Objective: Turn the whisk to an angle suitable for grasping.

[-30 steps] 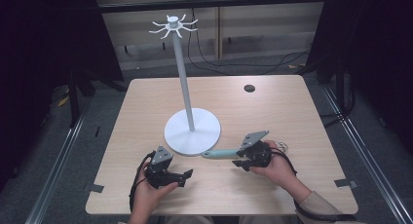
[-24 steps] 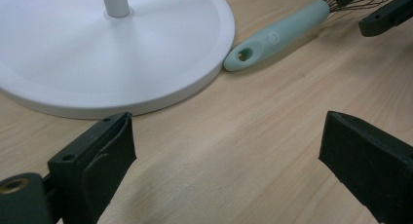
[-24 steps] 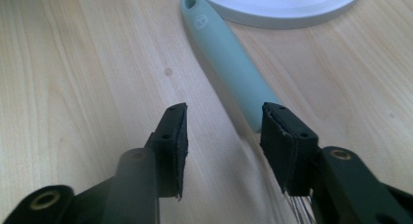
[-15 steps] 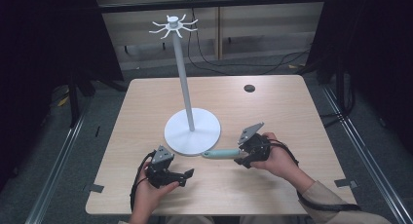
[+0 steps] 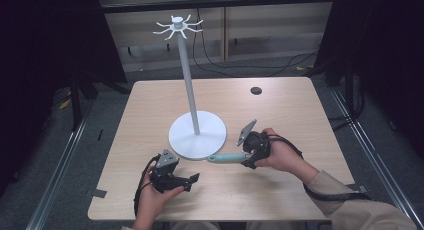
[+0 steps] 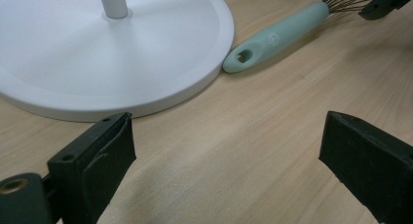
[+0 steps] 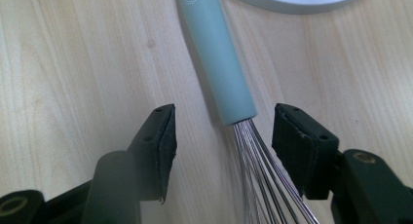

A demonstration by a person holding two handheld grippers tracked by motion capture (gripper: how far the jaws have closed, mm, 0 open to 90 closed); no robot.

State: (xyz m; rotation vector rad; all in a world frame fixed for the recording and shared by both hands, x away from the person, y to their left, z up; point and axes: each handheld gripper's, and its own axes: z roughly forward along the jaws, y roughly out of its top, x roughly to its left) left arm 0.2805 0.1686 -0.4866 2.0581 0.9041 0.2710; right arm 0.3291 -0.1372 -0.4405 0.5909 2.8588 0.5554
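A whisk with a pale green handle (image 5: 226, 157) lies flat on the wooden table (image 5: 280, 110), its handle end touching the rim of a white stand's round base (image 5: 197, 135). My right gripper (image 5: 246, 157) is open and low over the whisk. In the right gripper view its jaws (image 7: 224, 114) straddle the spot where the handle (image 7: 216, 63) meets the wires (image 7: 260, 170), with gaps on both sides. My left gripper (image 5: 192, 179) rests open near the front edge. Nothing lies between its jaws (image 6: 229, 136), and beyond them I see the whisk handle (image 6: 277, 36) and the stand base (image 6: 107, 53).
The stand's thin pole (image 5: 186, 75) rises to a ring of white hooks (image 5: 177, 26). A small dark disc (image 5: 256, 90) lies at the table's far right. A tip of the right gripper (image 6: 384, 2) shows in the left gripper view. Cables trail on the floor behind the table.
My right gripper has edged slightly left along the whisk and tilted, its grey plate lifting. The left gripper and the whisk have stayed put.
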